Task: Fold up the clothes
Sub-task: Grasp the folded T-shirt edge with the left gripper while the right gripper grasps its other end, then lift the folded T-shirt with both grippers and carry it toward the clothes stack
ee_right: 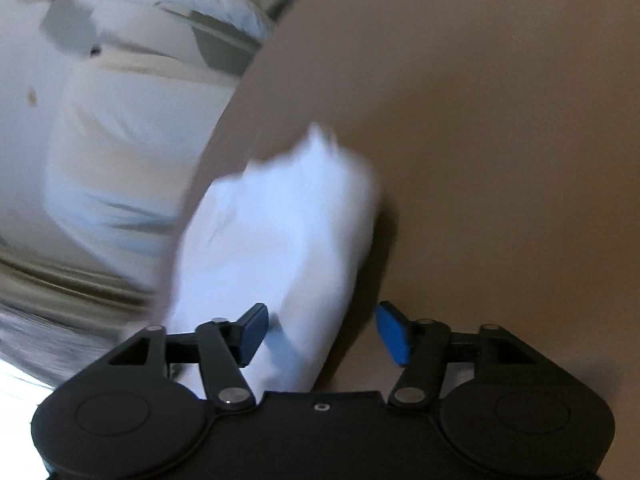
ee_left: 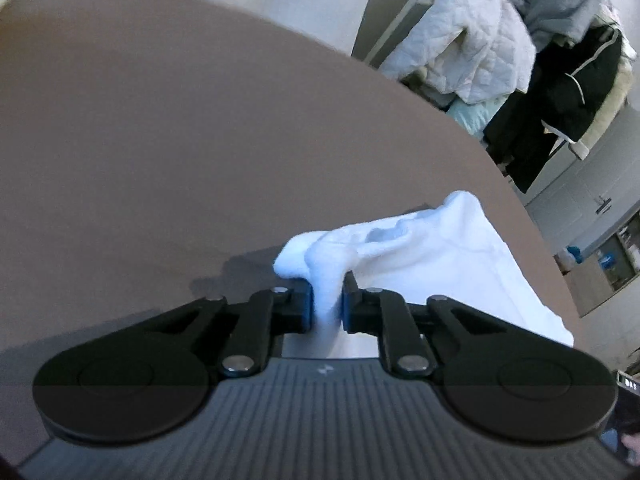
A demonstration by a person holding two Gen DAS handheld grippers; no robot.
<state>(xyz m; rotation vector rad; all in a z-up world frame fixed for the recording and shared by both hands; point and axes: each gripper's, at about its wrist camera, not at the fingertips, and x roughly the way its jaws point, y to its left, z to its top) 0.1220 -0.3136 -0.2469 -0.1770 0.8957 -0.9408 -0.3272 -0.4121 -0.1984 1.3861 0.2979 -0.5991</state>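
A white garment (ee_left: 440,256) lies on the brown table (ee_left: 160,140) near its right edge. My left gripper (ee_left: 327,300) is shut on a bunched fold of the white garment just above the table. In the right wrist view the same white garment (ee_right: 280,232) lies at the table's (ee_right: 500,140) left edge, blurred by motion. My right gripper (ee_right: 320,332) is open, with the cloth lying between and in front of its blue pads (ee_right: 394,334), not pinched.
A pile of clothes (ee_left: 520,40), white quilted and dark pieces, hangs over a rack beyond the table's far right edge. Cabinets (ee_left: 592,208) stand at the right. In the right wrist view pale cloth (ee_right: 120,140) shows off the table's left side, blurred.
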